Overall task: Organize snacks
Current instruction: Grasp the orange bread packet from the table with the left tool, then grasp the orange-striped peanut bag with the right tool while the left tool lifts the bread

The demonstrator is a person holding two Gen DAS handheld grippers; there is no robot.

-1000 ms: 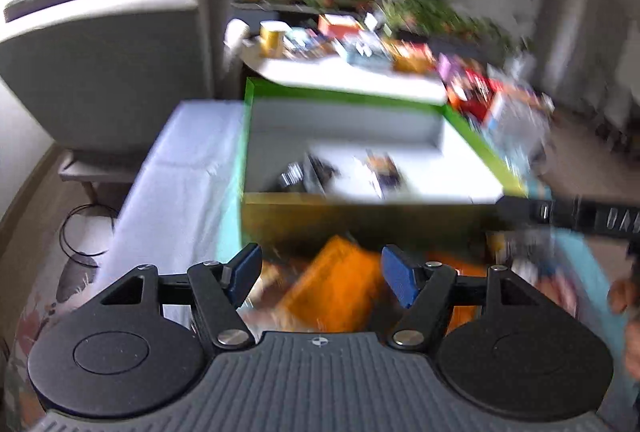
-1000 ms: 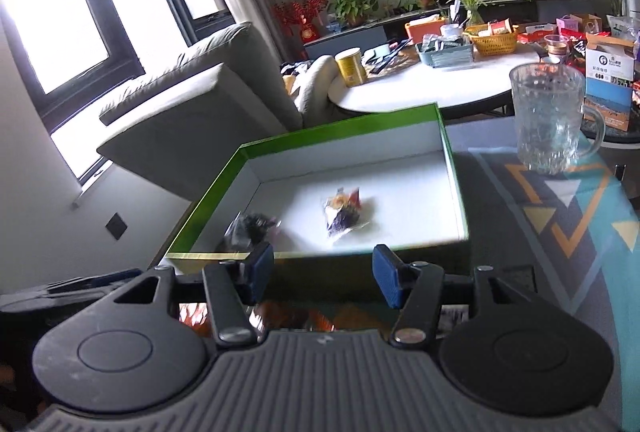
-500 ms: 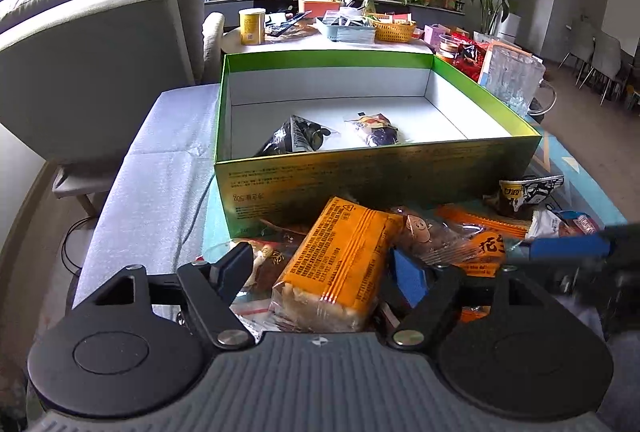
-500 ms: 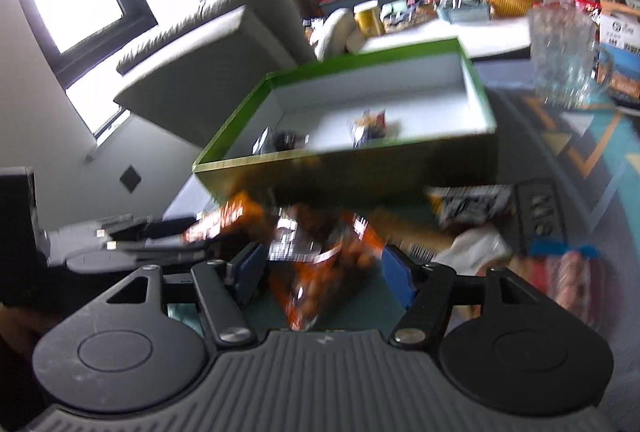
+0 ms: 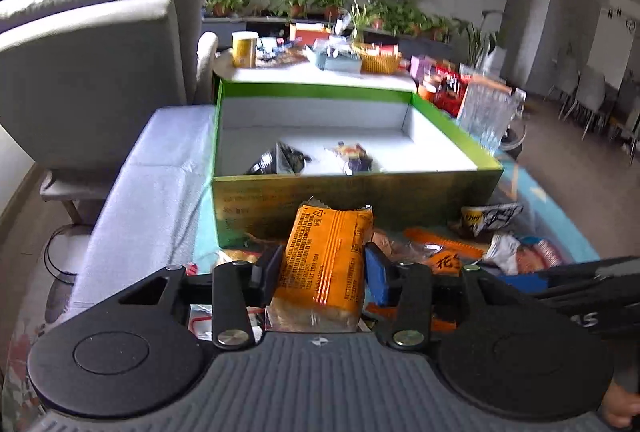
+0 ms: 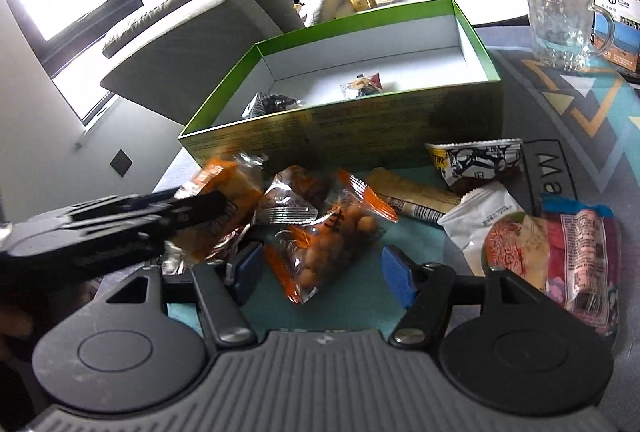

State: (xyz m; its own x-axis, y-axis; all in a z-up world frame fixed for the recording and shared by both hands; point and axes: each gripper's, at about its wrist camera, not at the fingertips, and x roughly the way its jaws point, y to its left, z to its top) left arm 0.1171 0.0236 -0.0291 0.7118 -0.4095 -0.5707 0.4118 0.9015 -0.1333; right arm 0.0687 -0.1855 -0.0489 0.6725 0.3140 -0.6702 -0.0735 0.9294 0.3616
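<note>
Snack packets (image 6: 340, 228) lie before the box (image 6: 360, 135).

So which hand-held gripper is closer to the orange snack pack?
Left. The left hand-held gripper is clamped on the orange snack pack; the right hand-held gripper sits open around the peanut bag beside it.

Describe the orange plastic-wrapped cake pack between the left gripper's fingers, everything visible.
The orange plastic-wrapped cake pack is a glossy oblong wrapper with dark print and stripes, a crimped top seam and a clear end showing pale cake. It points toward the green cardboard box, just short of its front wall. The left gripper, whose jaws have just been closing, presses on both long sides. In the right wrist view it looks tilted above the other snacks.
</note>
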